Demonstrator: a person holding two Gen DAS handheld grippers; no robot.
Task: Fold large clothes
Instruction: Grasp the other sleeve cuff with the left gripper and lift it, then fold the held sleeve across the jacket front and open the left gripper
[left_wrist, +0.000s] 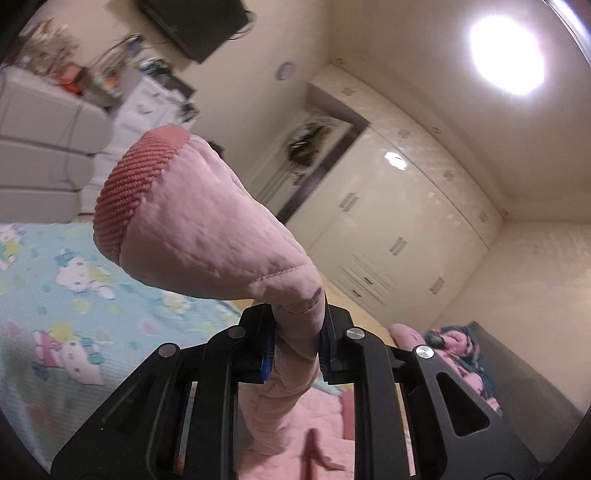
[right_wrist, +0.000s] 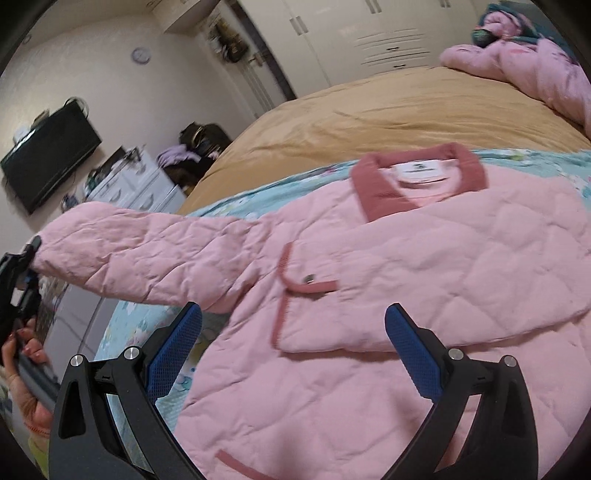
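A pink quilted jacket (right_wrist: 424, 258) with a darker pink collar (right_wrist: 384, 192) lies face up on a bed. My left gripper (left_wrist: 297, 343) is shut on the jacket's sleeve (left_wrist: 207, 221) near its ribbed cuff (left_wrist: 129, 188) and holds it lifted off the bed. In the right wrist view the left gripper (right_wrist: 22, 273) shows at the far left, holding the sleeve (right_wrist: 140, 254) stretched out sideways. My right gripper (right_wrist: 293, 350) is open and empty, hovering just above the jacket's front by a chest pocket (right_wrist: 306, 284).
The bed has a turquoise cartoon-print sheet (left_wrist: 74, 295) and a tan cover (right_wrist: 369, 114). A pile of pink clothes (right_wrist: 535, 66) lies at the far corner. White wardrobes (left_wrist: 388, 229), a dresser (right_wrist: 136, 188) and a wall TV (right_wrist: 48, 158) stand around the bed.
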